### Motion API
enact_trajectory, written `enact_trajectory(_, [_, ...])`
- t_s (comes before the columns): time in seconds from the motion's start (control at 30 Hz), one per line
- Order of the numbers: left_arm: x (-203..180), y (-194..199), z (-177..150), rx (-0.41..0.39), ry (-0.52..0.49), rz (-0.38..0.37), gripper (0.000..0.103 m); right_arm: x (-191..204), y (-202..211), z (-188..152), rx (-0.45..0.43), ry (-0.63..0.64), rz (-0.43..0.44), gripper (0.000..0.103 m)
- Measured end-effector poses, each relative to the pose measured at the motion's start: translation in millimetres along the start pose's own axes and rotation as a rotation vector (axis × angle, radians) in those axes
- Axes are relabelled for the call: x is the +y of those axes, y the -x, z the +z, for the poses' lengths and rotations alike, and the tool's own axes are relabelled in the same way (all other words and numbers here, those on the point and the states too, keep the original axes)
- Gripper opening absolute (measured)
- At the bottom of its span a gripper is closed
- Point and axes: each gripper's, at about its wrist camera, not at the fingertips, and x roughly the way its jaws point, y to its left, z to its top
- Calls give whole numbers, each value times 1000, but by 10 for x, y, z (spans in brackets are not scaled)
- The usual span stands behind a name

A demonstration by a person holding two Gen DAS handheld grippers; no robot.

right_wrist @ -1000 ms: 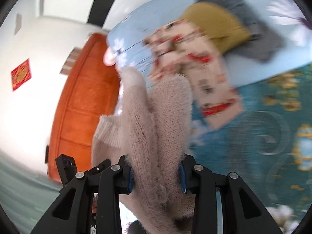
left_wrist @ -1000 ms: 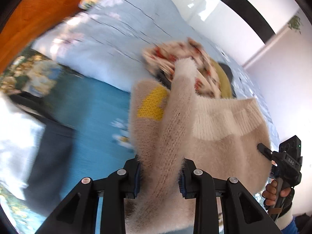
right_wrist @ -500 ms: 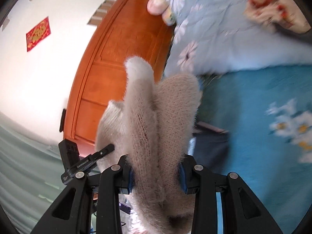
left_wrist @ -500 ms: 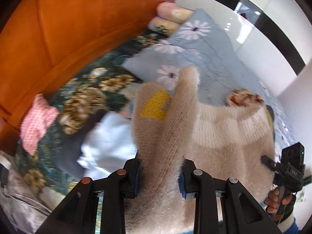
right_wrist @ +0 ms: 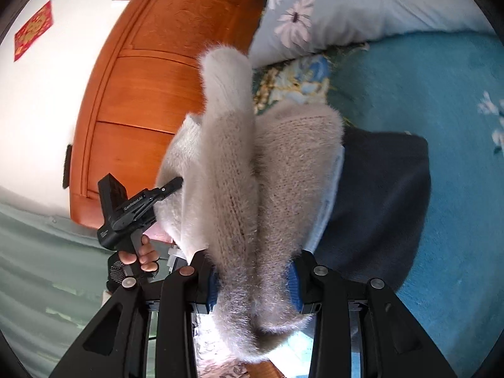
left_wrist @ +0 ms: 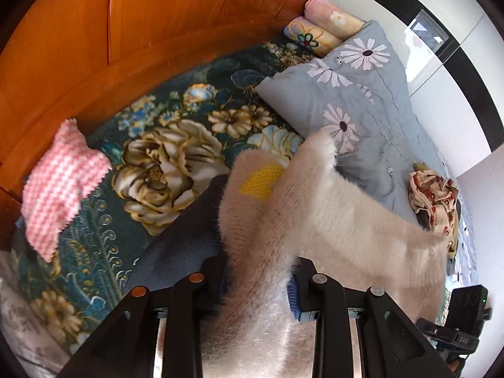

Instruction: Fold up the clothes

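Left wrist view
- Left gripper [left_wrist: 260,286]: closed tight on a bunched fold of the fuzzy cream sweater [left_wrist: 330,220]; knit fills the gap between the blue pads.
- Sweater: lifted above the bed, spreading rightward from the gripper; a yellow patch [left_wrist: 260,180] shows on the raised fold.
- Under the sweater: a dark navy garment [left_wrist: 186,236] lies on the floral bedspread [left_wrist: 157,163].
- Left of that: pink checked cloth [left_wrist: 60,182], against the orange wooden headboard [left_wrist: 141,31].
- Upper right: grey daisy-print quilt [left_wrist: 362,94], with rolled pillows [left_wrist: 318,28] behind it at the headboard.
- Far right: crumpled red-and-cream floral garment [left_wrist: 434,195] on the quilt.
- Bottom right corner: the right gripper's body [left_wrist: 463,321] is partly in frame; its jaws cannot be seen from here.

Right wrist view
- Right gripper [right_wrist: 255,286]: clamped on another thick bunch of the sweater [right_wrist: 252,173], which stands up in two fuzzy folds between the fingers.
- Left gripper [right_wrist: 171,184]: seen from the side at left, held in the person's hand [right_wrist: 141,255], its tip buried in the sweater's far edge.
- Beneath: navy garment [right_wrist: 378,195] on the teal blanket [right_wrist: 441,94], a pale layer [right_wrist: 327,201] edging it.
- Background: headboard [right_wrist: 151,78], daisy quilt [right_wrist: 346,6], red wall decoration [right_wrist: 33,30].
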Motion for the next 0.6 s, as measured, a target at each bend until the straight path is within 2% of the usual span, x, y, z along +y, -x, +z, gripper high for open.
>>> enact_trajectory(0.33, [413, -327, -148, 15, 129, -44, 48, -219, -167, -39, 10, -15, -32, 37])
enact_trajectory(0.43, [392, -256, -162, 6, 142, -47, 49, -201, -160, -20, 17, -14, -39, 37])
enact_trajectory(0.6, [406, 32, -155, -11, 177, -3, 53, -145, -110, 89, 40, 15, -60, 41])
